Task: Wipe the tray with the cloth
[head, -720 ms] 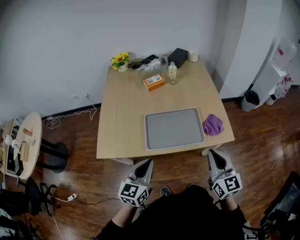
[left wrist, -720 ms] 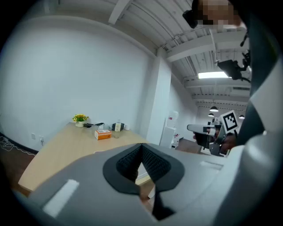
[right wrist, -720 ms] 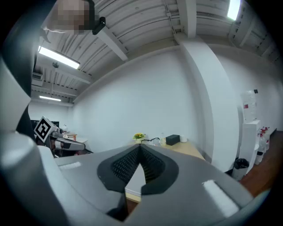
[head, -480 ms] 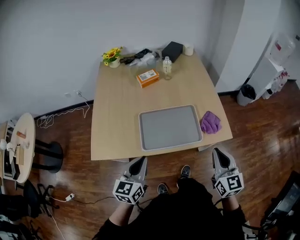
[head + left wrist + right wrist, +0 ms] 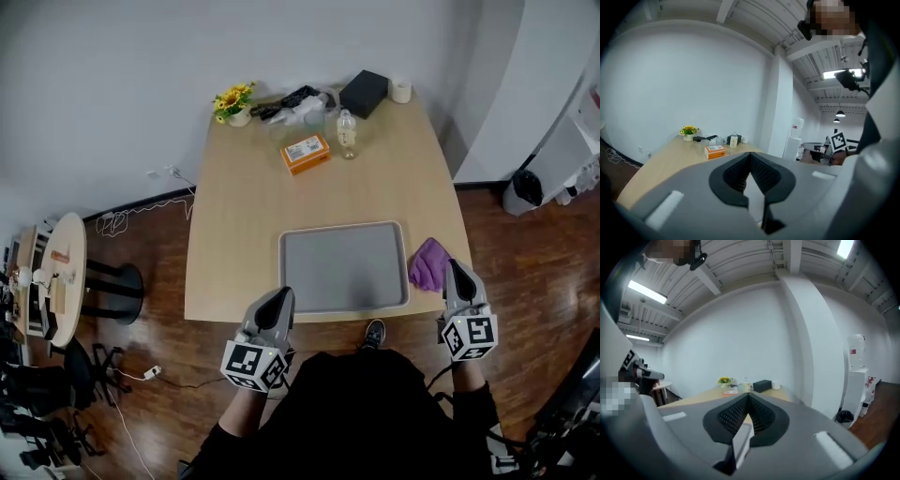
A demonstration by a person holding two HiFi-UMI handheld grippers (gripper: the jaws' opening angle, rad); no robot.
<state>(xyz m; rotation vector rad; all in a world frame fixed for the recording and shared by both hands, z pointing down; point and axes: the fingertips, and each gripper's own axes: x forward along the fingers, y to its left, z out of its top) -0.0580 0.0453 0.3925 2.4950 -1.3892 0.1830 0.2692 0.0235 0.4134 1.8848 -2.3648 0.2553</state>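
Cloth [image 5: 429, 265] lies beside tray [image 5: 343, 267]; box [image 5: 307, 153], bottle [image 5: 347, 133], flowers [image 5: 233, 99] well beyond

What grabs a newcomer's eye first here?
The grey tray sits bare near the front edge of the wooden table, with a purple cloth crumpled just right of it. Below, the left gripper and right gripper hang shut and empty at that edge, the right one close to the cloth.

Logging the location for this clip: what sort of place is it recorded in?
Probably an office or lab room: a white water dispenser stands beside a black waste bin, a black swivel chair sits on the dark wood floor, and strip lights hang under an exposed white ceiling.
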